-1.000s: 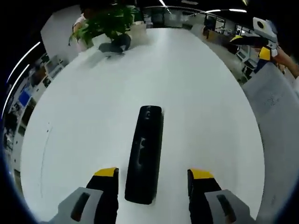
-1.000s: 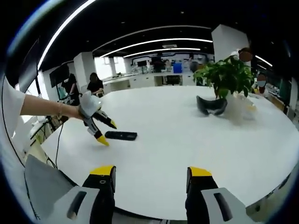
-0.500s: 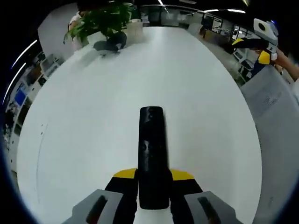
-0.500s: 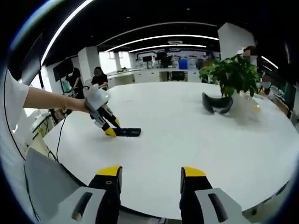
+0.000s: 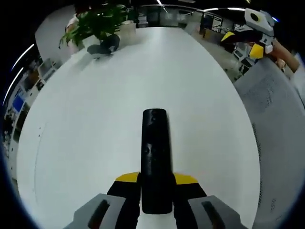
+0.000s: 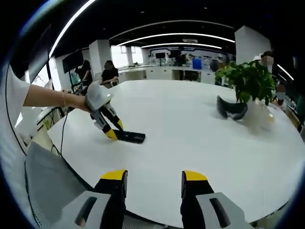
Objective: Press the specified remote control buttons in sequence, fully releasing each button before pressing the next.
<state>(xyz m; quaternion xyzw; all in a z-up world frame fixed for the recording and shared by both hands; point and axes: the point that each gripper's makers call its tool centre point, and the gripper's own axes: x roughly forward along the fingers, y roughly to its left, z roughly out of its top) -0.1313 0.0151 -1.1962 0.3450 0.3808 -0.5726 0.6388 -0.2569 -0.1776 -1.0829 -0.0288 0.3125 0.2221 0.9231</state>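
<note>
The near end of the black remote control (image 5: 155, 160) is disappearing between the yellow-tipped jaws of the left gripper (image 5: 156, 179), which are pinching it from both sides; its buttons are too dark and glossy to be picked out. The remote is a long, slim bar with rounded ends, lying flat on the smooth white oval table (image 5: 95, 119) and pointing away from the jaws. From the right gripper view the same remote (image 6: 129, 137) is showing as a small dark slab near the table's near-left edge, with the left gripper (image 6: 110, 132) bearing down on its end (a bare forearm is trailing behind it). The right gripper (image 6: 153, 179) is hovering off the table edge, jaws narrowly parted and holding nothing. Farther off, a leafy green plant (image 6: 249, 80) is standing beside a dark, curved object (image 6: 231, 108) whose identity I cannot make out.
</note>
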